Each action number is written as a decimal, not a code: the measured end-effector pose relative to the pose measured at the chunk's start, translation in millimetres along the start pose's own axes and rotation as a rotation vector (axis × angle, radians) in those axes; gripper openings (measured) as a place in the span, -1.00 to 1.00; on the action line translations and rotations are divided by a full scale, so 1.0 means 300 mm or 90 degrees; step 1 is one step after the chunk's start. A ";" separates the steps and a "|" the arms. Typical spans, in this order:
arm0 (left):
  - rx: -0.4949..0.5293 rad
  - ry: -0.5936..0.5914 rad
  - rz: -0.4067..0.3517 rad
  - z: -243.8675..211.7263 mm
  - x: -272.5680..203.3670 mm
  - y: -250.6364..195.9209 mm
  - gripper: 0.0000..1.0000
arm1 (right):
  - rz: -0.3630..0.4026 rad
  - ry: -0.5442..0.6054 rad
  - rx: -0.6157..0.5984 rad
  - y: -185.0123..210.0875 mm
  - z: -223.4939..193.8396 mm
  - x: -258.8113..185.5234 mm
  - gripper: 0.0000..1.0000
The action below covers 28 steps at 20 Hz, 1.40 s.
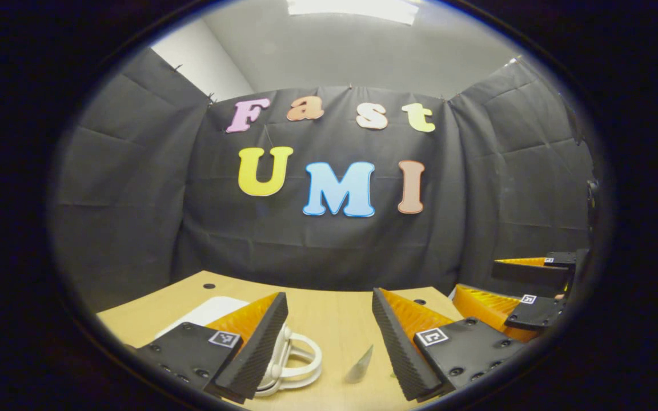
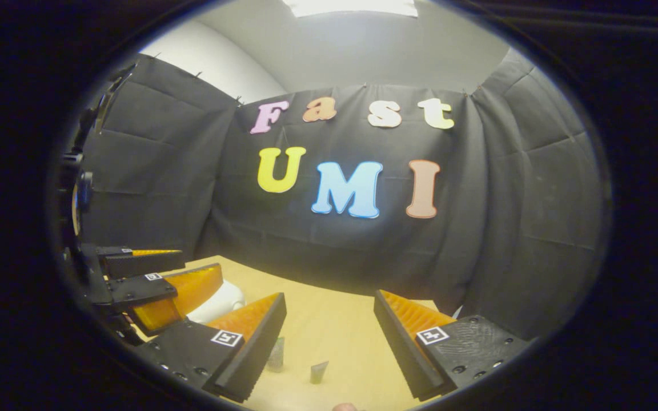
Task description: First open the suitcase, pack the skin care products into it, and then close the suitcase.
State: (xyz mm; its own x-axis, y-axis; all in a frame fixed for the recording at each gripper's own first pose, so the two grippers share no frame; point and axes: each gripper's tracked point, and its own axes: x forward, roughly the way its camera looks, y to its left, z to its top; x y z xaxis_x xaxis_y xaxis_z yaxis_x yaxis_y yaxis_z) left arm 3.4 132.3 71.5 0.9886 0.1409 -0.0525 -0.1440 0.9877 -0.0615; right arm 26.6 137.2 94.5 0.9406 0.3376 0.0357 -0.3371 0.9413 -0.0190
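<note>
Left gripper view: the left gripper (image 1: 329,342) is held above the wooden table (image 1: 329,314) with its jaws spread wide and nothing between them. The white suitcase (image 1: 215,311) lies flat at lower left, partly hidden behind the left finger; its handle (image 1: 300,362) loops out beside that finger. From what shows, the case appears shut, though the lid seam is hidden. A small tube (image 1: 360,365) lies on the table between the fingers. The right gripper (image 1: 526,285) hangs at the right edge, also spread.

Right gripper view: the right gripper (image 2: 329,342) is likewise wide apart and empty. Two small tubes (image 2: 276,354) and (image 2: 319,372) lie on the table below it. The suitcase (image 2: 220,299) sits to the left, behind the left gripper (image 2: 157,279).

Step in hand, as judged: opening the case. Lower both tools toward it, steady the shell with one, and lift the lid edge with the other. Keep clear of the tubes to avoid knocking them away.
</note>
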 end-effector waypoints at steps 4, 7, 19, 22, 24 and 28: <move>0.028 0.033 -0.037 -0.022 0.065 0.018 0.91 | -0.058 0.007 -0.004 -0.031 -0.012 0.011 0.86; 0.022 0.098 -0.072 -0.097 0.139 0.023 0.90 | -0.090 0.032 0.008 -0.045 -0.053 0.022 0.87; -0.027 0.495 -0.121 -0.567 0.376 0.031 0.93 | -0.119 0.089 0.041 -0.082 -0.151 0.063 0.88; -0.028 0.571 -0.116 -0.671 0.388 0.036 0.91 | -0.121 0.097 0.046 -0.104 -0.167 0.073 0.88; -0.038 0.617 -0.120 -0.727 0.389 0.028 0.92 | -0.123 0.100 0.047 -0.119 -0.177 0.078 0.88; -0.073 0.706 -0.107 -0.839 0.390 0.027 0.91 | -0.116 0.106 0.058 -0.127 -0.188 0.088 0.88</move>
State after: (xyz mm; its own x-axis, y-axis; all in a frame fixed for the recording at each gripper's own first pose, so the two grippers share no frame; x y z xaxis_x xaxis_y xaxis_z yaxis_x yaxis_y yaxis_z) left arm 106.9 139.6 -186.2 0.4197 -0.1885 -0.8879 -0.0713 0.9683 -0.2393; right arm 66.6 110.0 39.9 0.9773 0.1633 -0.1348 -0.1560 0.9858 0.0628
